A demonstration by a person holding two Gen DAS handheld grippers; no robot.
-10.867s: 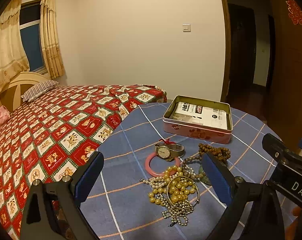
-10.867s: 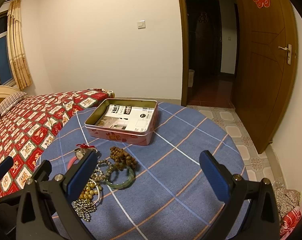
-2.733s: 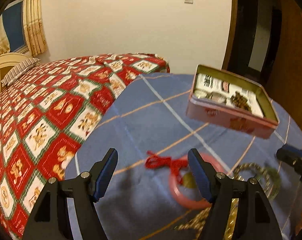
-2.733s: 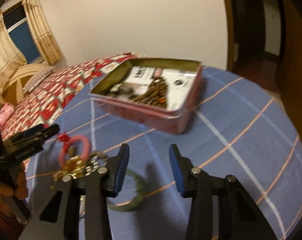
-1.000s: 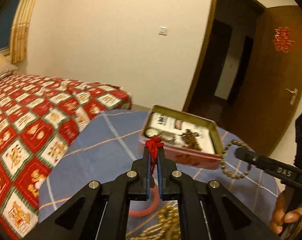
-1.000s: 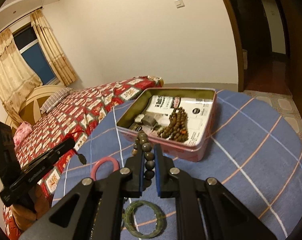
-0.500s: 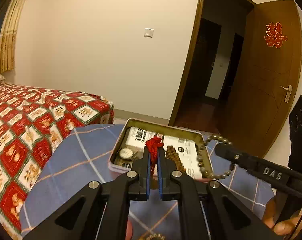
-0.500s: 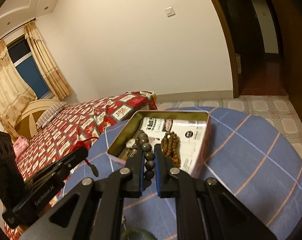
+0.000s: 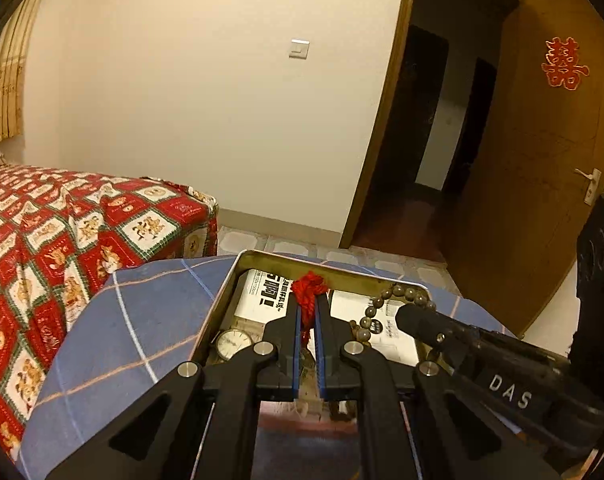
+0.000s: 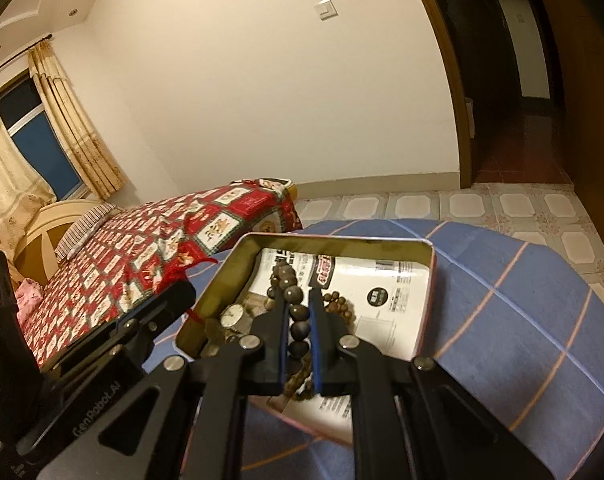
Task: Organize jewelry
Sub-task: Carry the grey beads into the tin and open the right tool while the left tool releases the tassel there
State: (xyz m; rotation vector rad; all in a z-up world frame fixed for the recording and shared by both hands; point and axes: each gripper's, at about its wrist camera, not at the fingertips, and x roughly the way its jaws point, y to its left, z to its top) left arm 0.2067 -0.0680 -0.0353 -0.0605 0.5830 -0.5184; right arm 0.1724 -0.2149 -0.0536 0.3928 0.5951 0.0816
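Bead bracelet (image 10: 298, 316): dark wooden beads clamped between the pads of the right gripper (image 10: 300, 320), strand hanging over the tin's near half
Red cord (image 9: 307, 296): pinched in the closed left gripper (image 9: 307, 320); whatever hangs from it is hidden below the jaws
Tin (image 10: 433, 276): open, on the blue checked tablecloth (image 10: 521, 300), just below both grippers; long axis runs near to far
Inside the tin: wristwatch (image 10: 232, 315) at left, a second bead string (image 10: 339, 306), printed paper lining
Key relation: both loads are held above the tin, so only lowering and release are judged to remain; neither gripper is clearly nearer
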